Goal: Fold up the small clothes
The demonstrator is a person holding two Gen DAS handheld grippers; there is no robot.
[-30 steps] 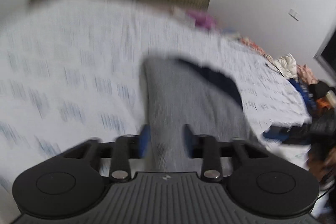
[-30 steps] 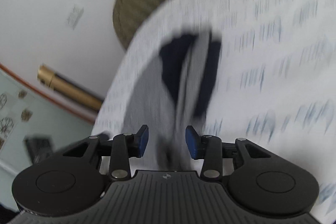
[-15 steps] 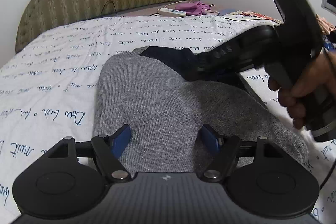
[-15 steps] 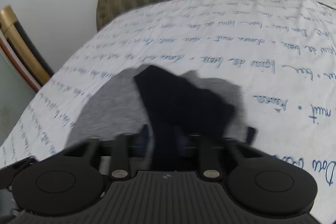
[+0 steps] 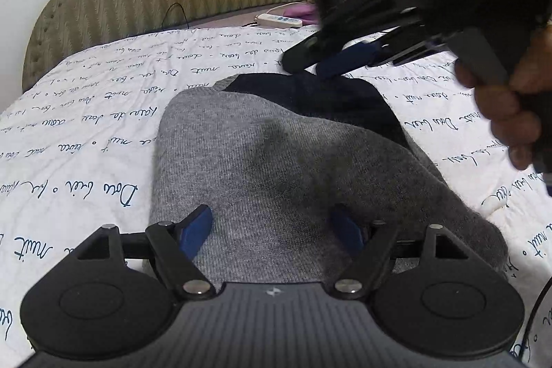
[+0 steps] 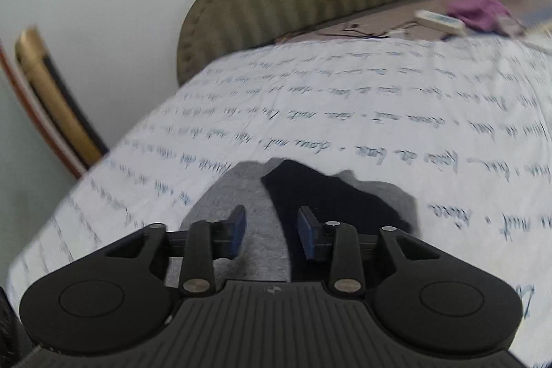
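Looking thru the left wrist cam: grey sock [image 5: 276,168] w/ dark cuff lies flat on the bed sheet [image 5: 86,133], long axis running away from the left gripper [image 5: 272,226], whose jaws are opening astride its near end, pads not pressing. Right wrist cam, blurry: right gripper [image 6: 272,231] above the cuff end, jaws opening, nothing gripped; left looks nearer the sock.
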